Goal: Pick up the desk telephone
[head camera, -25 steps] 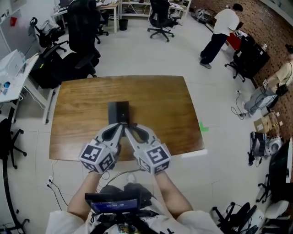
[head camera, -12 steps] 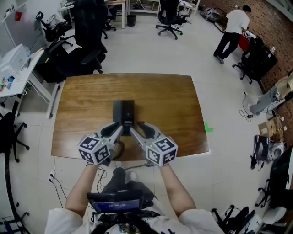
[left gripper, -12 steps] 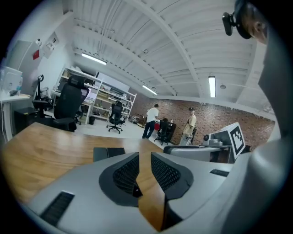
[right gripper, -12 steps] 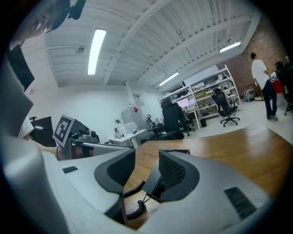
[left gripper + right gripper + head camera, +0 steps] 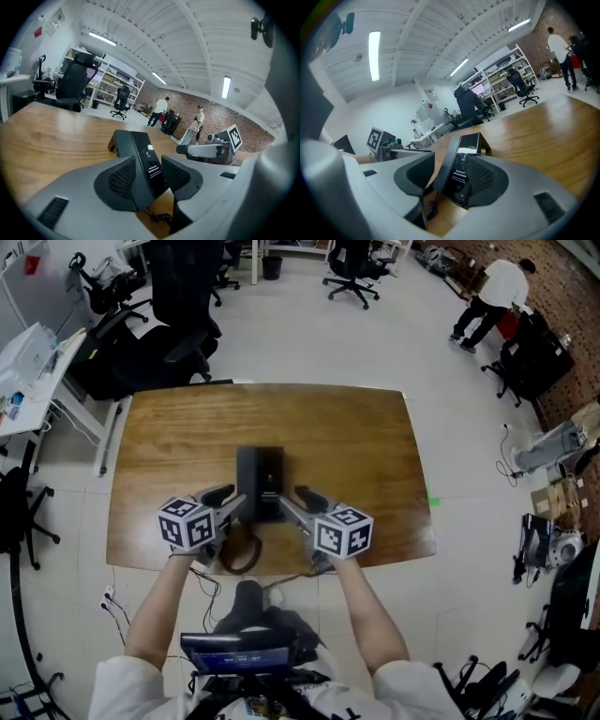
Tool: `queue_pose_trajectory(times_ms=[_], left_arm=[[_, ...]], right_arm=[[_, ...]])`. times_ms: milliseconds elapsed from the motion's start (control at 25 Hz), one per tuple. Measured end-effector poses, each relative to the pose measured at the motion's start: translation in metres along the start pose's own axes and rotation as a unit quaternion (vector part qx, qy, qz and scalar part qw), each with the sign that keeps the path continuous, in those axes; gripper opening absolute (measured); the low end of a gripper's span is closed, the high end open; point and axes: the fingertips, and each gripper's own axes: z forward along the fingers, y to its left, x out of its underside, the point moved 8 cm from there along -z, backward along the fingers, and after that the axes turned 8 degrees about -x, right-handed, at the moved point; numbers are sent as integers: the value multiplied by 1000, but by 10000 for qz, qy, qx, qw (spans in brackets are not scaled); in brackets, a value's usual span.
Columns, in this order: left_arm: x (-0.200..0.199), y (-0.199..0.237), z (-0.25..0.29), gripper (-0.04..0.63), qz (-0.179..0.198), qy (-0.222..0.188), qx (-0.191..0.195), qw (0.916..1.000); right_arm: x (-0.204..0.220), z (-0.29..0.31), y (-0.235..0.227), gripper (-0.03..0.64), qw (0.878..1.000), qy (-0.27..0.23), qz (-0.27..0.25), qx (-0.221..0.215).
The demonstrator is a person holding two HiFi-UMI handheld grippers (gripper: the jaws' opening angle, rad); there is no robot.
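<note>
A black desk telephone lies flat on the wooden table, with its near end towards me. Its coiled cord loops over the table's near edge. My left gripper is low at the phone's near left corner and my right gripper at its near right corner. Both pairs of jaws are opening. In the left gripper view the phone shows between the pads of the left gripper, not squeezed. In the right gripper view the phone sits likewise in the right gripper.
Black office chairs stand beyond the table's far left. A white desk is at the left. A person stands far right by dark cases. Boxes and cables clutter the floor at the right.
Both grippers have come down and forward to the phone's near end. Their jaws, shut with tips together a second ago, now stand apart on either side of it.
</note>
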Motion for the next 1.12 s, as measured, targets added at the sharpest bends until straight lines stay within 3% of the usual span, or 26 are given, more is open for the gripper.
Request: queue_pose_trajectory(times_ms=[120, 320, 520, 1120], left_arm=[[7, 21, 12, 227, -299, 292, 159, 9990], [17, 48, 37, 228, -582, 709, 431, 9948], [21, 65, 56, 229, -1002, 765, 755, 9891], [24, 68, 99, 229, -1371, 1393, 1928, 9616]], right_arm=[[5, 11, -17, 234, 9995, 159, 255, -1], [11, 29, -43, 250, 9969, 464, 632, -16], [8, 47, -56, 295, 9929, 550, 1024, -246], [11, 81, -81, 294, 9764, 757, 1729, -1047]])
